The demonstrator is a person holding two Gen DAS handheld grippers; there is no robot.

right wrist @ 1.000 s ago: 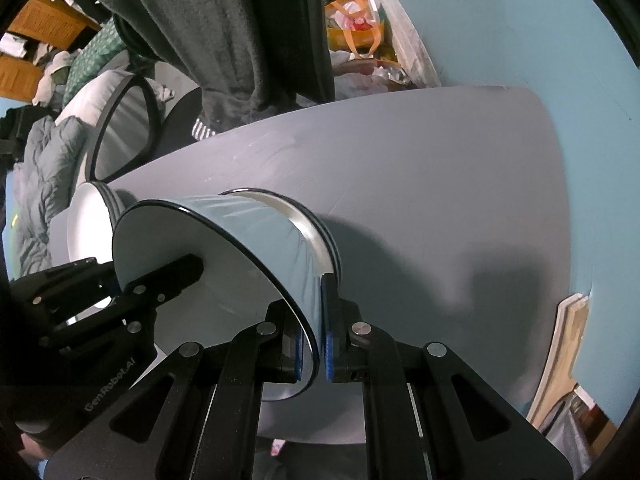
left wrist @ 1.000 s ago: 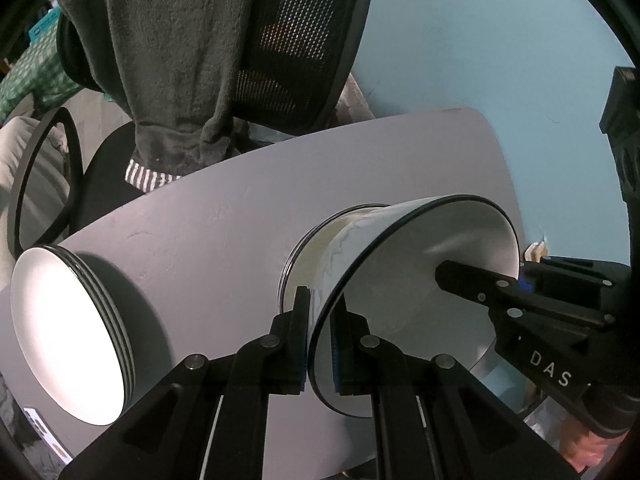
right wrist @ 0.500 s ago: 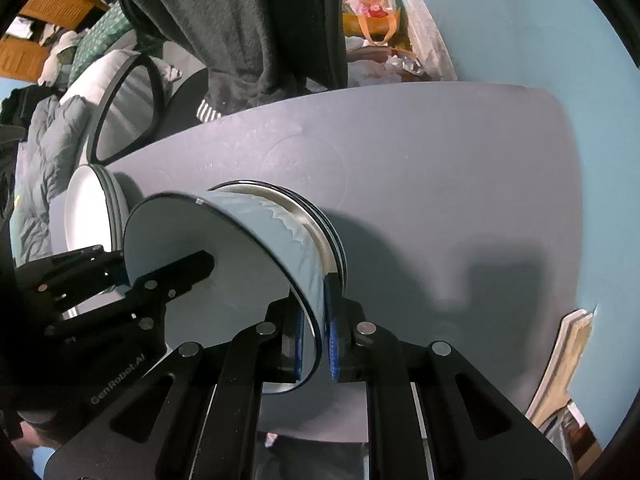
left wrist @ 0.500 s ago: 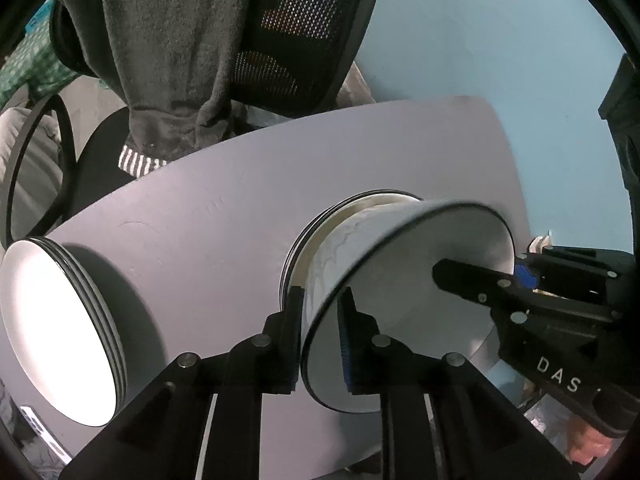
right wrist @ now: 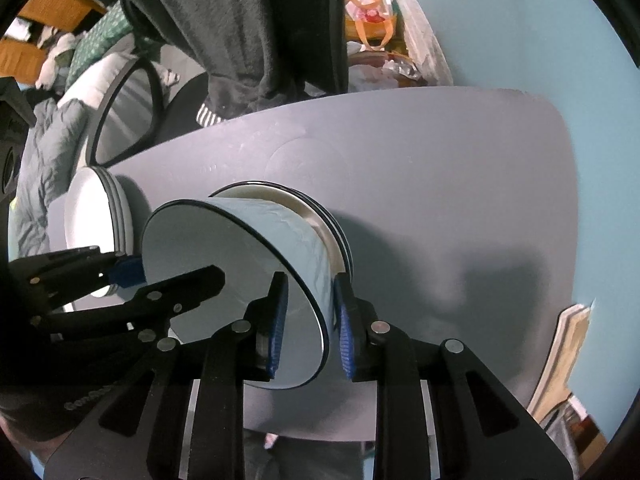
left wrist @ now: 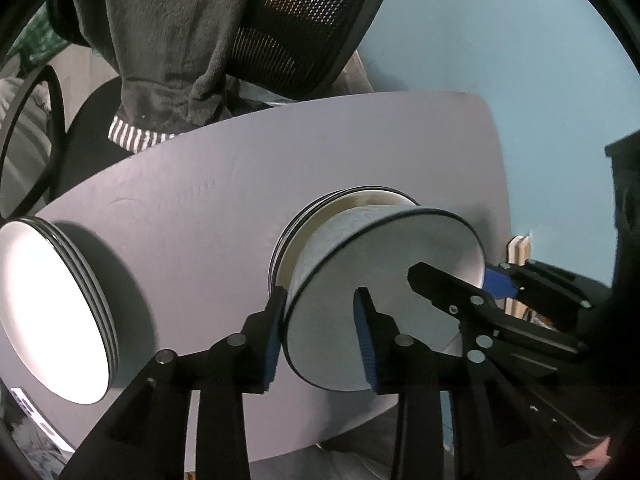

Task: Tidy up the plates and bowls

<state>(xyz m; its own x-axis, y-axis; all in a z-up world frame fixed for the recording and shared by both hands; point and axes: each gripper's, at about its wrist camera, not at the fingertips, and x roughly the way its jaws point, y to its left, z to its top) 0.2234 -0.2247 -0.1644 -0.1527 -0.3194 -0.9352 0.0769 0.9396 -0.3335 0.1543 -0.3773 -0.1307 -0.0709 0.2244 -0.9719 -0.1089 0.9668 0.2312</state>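
A white bowl [left wrist: 384, 264] with a dark rim sits nested in a stack of bowls [left wrist: 304, 220] on the grey table [left wrist: 200, 200]; it also shows in the right wrist view [right wrist: 240, 252]. My left gripper [left wrist: 320, 336] is open, its jaws apart on either side of the bowl's left rim. My right gripper [right wrist: 308, 328] is open, its jaws astride the bowl's right rim. A stack of white plates [left wrist: 48, 312] lies at the table's left, also seen in the right wrist view [right wrist: 96, 216].
An office chair [left wrist: 280, 32] draped with a dark grey garment [left wrist: 168, 40] stands behind the table. A light blue wall [left wrist: 500, 60] lies to the right. Flat boards [right wrist: 564, 356] lean by the table's right edge.
Both grippers were shut on the bowl's rim and have opened. The bowl has settled lower into the stack of bowls.
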